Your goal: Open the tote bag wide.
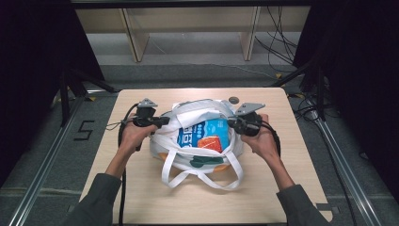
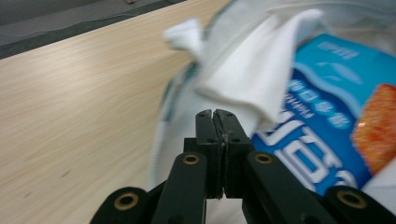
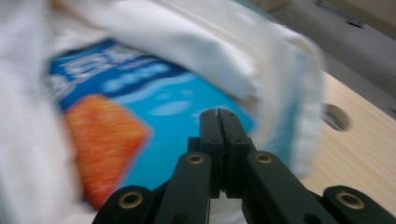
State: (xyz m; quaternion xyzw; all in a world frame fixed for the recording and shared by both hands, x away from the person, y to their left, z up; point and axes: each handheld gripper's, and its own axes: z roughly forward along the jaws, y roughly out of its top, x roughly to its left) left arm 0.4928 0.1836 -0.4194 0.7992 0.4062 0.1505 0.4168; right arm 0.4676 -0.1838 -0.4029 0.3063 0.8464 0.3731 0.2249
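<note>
- On the left side of the white tote bag (image 1: pixel 197 141), the left gripper (image 1: pixel 162 121) has its jaws pressed fully together; in the left gripper view the tips (image 2: pixel 216 114) meet with no gap, right against a fold of the bag's white cloth, though whether any cloth is actually pinched between them cannot be told.
- On the bag's right side, the right gripper (image 1: pixel 230 122) is likewise closed tight; its own view is blurred, with the tips (image 3: pixel 218 114) set in front of the bag's rim, and a hold on the fabric cannot be made out.
- The bag sits at the middle of the wooden table (image 1: pixel 141 197), its mouth spread between the two grippers, its two handles looped toward the person.
- A blue packet (image 1: pixel 207 134) with an orange picture lies inside the open mouth, between the tools.
- Both forearms reach in from the near edge, the left hand (image 1: pixel 134 134) and right hand (image 1: pixel 261 139) each wrapped around a gripper body, tools pointing inward toward each other.
</note>
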